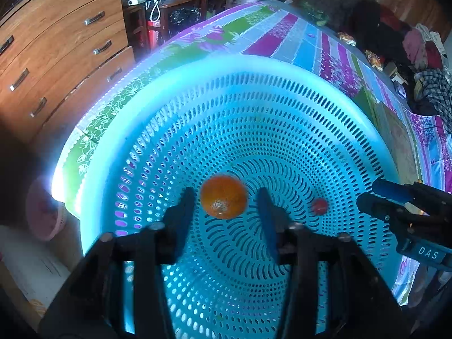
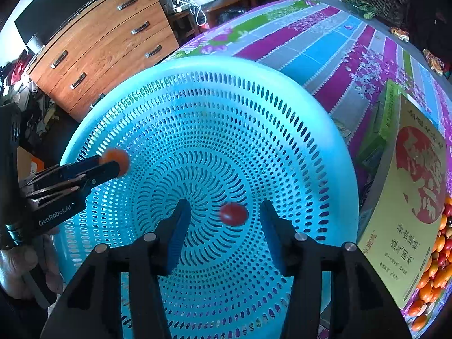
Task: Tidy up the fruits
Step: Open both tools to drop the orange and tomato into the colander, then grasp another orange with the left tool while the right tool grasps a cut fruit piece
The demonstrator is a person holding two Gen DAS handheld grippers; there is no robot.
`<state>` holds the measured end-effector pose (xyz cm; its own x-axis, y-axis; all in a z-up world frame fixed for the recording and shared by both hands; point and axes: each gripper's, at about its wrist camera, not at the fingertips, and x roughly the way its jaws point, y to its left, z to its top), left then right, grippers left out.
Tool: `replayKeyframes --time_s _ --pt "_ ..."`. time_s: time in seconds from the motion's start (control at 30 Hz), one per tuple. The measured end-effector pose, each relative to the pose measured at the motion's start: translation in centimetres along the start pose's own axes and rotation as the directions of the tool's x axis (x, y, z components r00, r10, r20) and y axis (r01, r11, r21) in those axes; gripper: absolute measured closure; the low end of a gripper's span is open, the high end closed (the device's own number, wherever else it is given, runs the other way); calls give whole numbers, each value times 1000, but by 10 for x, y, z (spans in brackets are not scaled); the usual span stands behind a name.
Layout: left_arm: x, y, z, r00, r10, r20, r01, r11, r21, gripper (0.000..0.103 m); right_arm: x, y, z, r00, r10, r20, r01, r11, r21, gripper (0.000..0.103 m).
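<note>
Turquoise plastic fills both views: a wide perforated basket (image 1: 282, 70) sits on the striped floral cloth of the surface (image 1: 282, 39), and I have both claws tipped down over its bowl because this is where the fruit goes.

My left claw (image 1: 226, 202) is spread, its blue-padded fingers standing either side of an orange citrus fruit (image 1: 224, 196) without touching it. The fruit looks slightly blurred, so I judge it is dropping or rolling free onto the slotted bottom; the gap on each side says I am no longer gripping it.

My right claw (image 2: 223, 212) is spread as well, with a small red cherry tomato (image 2: 233, 213) between the fingers and clear of both pads, also smeared as if falling. From the left wrist view the same tomato (image 1: 319, 205) lies just beside the right claw's tips, near the citrus but apart from it.

I hold both claws low inside the rim so the fruit has little way to fall and cannot bounce out. At my right, a yellow printed box lid (image 2: 406, 226) stands next to a heap of orange and red cherry tomatoes (image 2: 435, 268), the stock I judge is left to sort.
</note>
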<state>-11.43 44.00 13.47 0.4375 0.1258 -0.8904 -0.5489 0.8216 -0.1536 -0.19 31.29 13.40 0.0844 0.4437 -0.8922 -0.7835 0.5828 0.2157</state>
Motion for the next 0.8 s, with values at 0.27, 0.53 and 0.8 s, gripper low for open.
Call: replayKeyframes --time_s 0.27,0.53,0.8 --pt "0 3 -2 1000 10 -10 -10 1000 -26 23 -13 -5 -5 998 -31 63 30 1000 4 40" --pt "-126 -62 -23 853 -56 518 -35 986 164 22 -154 3 -97 763 -162 626 229 973 -28 13" --pt "-188 -207 -105 599 -416 685 38 868 495 0 -201 -59 -264 552 -483 680 465 855 230 0"
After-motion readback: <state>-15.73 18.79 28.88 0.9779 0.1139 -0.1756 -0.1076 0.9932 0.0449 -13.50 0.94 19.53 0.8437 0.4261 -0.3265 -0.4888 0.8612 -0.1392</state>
